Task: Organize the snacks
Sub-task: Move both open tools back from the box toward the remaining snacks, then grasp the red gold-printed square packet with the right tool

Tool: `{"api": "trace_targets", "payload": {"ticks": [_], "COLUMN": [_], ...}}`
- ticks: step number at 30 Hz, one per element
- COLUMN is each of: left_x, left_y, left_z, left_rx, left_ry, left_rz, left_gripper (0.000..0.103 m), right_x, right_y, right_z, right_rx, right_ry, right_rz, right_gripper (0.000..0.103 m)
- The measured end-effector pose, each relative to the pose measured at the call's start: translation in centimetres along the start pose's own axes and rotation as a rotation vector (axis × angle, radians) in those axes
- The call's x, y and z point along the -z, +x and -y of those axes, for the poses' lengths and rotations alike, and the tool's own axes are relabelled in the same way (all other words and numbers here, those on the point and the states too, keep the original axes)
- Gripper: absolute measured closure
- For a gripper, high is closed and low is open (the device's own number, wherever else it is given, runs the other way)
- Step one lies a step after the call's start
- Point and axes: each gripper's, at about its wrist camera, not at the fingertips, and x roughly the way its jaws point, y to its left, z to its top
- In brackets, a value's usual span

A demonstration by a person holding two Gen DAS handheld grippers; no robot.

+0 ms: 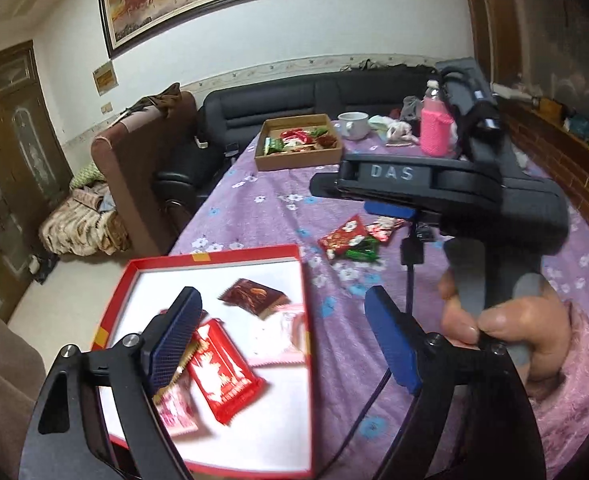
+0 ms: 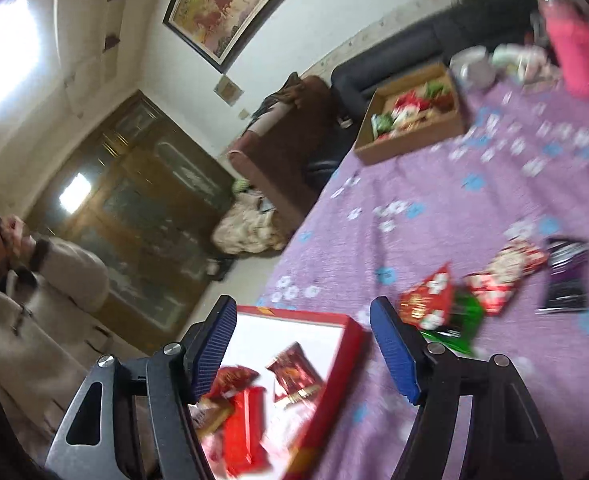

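From the left wrist view, the left gripper (image 1: 282, 334) is seen with its 2 blue pads wide apart, and nothing is held between them. Under its left pad lies the red box (image 1: 122, 280), white inside, set at the near left edge of the table (image 1: 262, 216), which is covered with a purple flowered cloth. Inside the box are seen a red packet (image 1: 224, 376), a brown packet (image 1: 254, 296) and a pink packet (image 1: 176, 412). Just beyond the right wall of the box, bare cloth is left open up to a small pile of loose snacks (image 1: 352, 242). The right gripper (image 1: 378, 196) is seen from the side above this pile, held by a hand (image 1: 502, 340) in a pink sleeve; its jaws stand apart and empty. Far back, near the left table edge, a cardboard box (image 1: 298, 158) with snacks is placed, with a white cup (image 1: 354, 124) and a pink bottle (image 1: 436, 128) to its right.

From the right wrist view, which is blurred, the right gripper (image 2: 306, 344) is shown open over the right wall of the red box (image 2: 334, 364). The loose snacks (image 2: 434, 304) and a dark packet (image 2: 566, 276) lie to the right on the cloth. Wide bare cloth is left between them and the cardboard box (image 2: 410, 140). A person (image 2: 42, 280) stands beyond the left table edge.
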Motion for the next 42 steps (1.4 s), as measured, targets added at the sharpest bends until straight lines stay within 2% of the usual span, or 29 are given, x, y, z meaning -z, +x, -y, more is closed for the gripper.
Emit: {"api": "trace_targets", "payload": {"ticks": [3, 7, 10, 16, 19, 26, 34, 42], "left_x": [0.1, 0.4, 0.6, 0.8, 1.1, 2.1, 2.3, 2.1], "left_y": [-2.1, -5.1, -6.5, -9.6, -9.9, -7.8, -2.1, 2.9], "left_z": [0.7, 2.2, 3.1, 3.9, 3.6, 2.5, -0.3, -1.2], "left_rx": [0.021, 0.036, 0.045, 0.067, 0.084, 0.096, 0.087, 0.095], "left_ry": [0.0, 0.044, 0.077, 0.11, 0.116, 0.111, 0.04, 0.003], "left_rz": [0.033, 0.099, 0.115, 0.185, 0.191, 0.15, 0.042, -0.039], "left_gripper": [0.019, 0.019, 0.019, 0.019, 0.017, 0.017, 0.017, 0.017], "right_x": [0.5, 1.1, 1.6, 2.1, 2.0, 2.1, 2.0, 2.1], "right_y": [-3.2, -6.6, -8.5, -11.0, -11.7, -10.7, -7.3, -4.6], "right_z": [-1.4, -2.9, -4.1, -6.0, -6.0, -3.7, 1.5, 4.5], "right_rx": [0.043, 0.068, 0.104, 0.146, 0.153, 0.18, 0.252, 0.277], "right_ry": [-0.046, -0.091, -0.128, -0.174, -0.161, -0.102, -0.029, -0.01], "right_rz": [0.022, 0.043, 0.055, 0.078, 0.08, 0.048, -0.024, -0.08], "right_gripper": [0.029, 0.029, 0.028, 0.026, 0.025, 0.025, 0.025, 0.025]}}
